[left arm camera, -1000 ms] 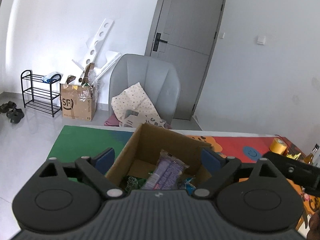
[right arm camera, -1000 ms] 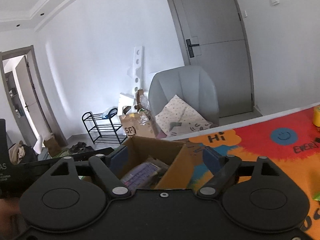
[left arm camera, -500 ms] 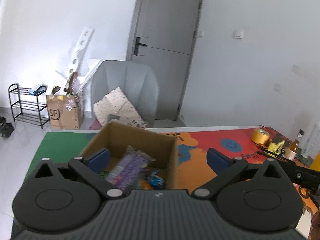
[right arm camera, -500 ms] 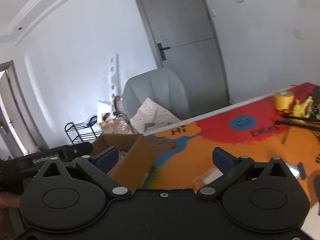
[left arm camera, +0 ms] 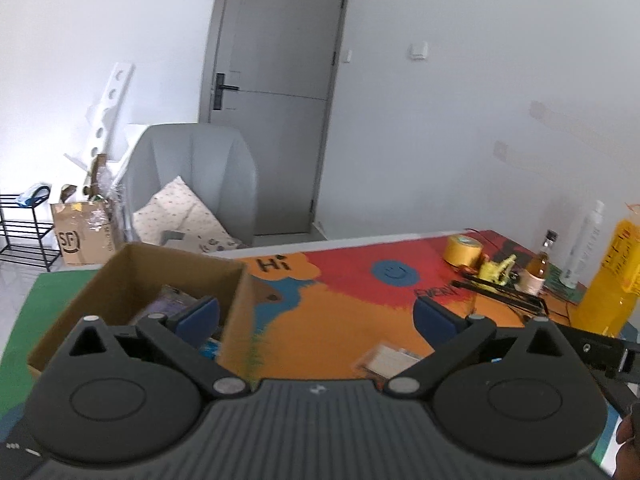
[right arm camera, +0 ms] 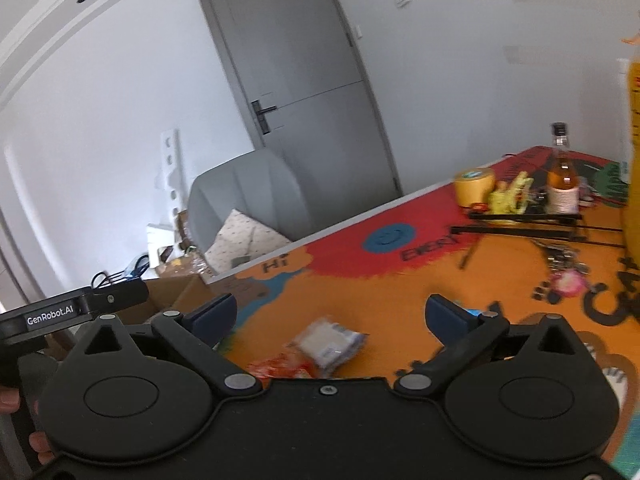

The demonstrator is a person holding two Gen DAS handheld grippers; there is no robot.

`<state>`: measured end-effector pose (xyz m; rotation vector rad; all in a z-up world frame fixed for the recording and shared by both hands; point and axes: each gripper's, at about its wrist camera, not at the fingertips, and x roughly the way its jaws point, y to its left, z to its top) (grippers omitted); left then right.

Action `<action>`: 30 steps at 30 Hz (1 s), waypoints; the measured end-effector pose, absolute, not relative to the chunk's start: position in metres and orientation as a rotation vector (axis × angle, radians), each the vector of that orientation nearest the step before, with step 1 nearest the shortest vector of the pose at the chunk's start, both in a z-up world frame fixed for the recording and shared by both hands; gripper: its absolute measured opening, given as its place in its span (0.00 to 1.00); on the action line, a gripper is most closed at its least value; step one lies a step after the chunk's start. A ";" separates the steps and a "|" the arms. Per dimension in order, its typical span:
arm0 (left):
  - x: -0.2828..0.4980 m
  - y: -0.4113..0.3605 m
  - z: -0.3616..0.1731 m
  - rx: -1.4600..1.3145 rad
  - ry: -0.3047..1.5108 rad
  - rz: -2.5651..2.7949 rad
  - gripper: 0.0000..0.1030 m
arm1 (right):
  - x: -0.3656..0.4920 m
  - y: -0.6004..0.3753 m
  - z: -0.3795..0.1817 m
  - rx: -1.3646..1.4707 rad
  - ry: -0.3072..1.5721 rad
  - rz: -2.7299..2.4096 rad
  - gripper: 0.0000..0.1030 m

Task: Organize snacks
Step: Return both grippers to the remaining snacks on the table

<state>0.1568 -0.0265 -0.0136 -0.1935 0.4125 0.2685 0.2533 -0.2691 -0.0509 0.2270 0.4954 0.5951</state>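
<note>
The left gripper (left arm camera: 316, 312) has its jaws spread wide with nothing between them; its left finger (left arm camera: 198, 316) hangs over the open box (left arm camera: 132, 268) at 9 o'clock in the left wrist view, its right finger over the bare mat (left arm camera: 332, 320). Inside the box a purple packet (left arm camera: 164, 306) shows, its print too blurred to read. A pale packet (left arm camera: 390, 360) lies on the mat at 5 o'clock, just ahead of the gripper body.

The right gripper (right arm camera: 330, 316) is likewise wide open and empty. Between its fingers in the right wrist view lie a white-and-blue packet (right arm camera: 330, 344) and, touching it at 7 o'clock, a red-orange packet (right arm camera: 280, 368); neither label is legible.

The mat reads "Hi" (right arm camera: 276, 266) in black on orange, beside a blue smiley (right arm camera: 388, 238). The left gripper's side, seen at 9 o'clock in the right view, is marked "GenRobot.AI" (right arm camera: 50, 315). On the floor a carton (left arm camera: 82, 236) carries "SF". At 2 o'clock stand a yellow tape roll (left arm camera: 464, 250) and a small amber bottle (right arm camera: 562, 176).
</note>
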 end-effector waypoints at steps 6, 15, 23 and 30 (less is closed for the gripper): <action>0.168 -0.050 -0.022 -0.176 0.447 0.207 1.00 | 0.258 -0.292 -0.062 0.247 0.503 0.550 1.00; 0.182 -0.061 -0.047 -0.202 0.519 0.184 0.99 | 0.264 -0.303 -0.080 0.229 0.534 0.506 1.00; 0.200 -0.072 -0.077 -0.219 0.605 0.169 0.90 | 0.279 -0.306 -0.101 0.218 0.584 0.486 0.96; 0.222 -0.081 -0.100 -0.226 0.676 0.146 0.74 | 0.298 -0.308 -0.118 0.231 0.621 0.481 0.87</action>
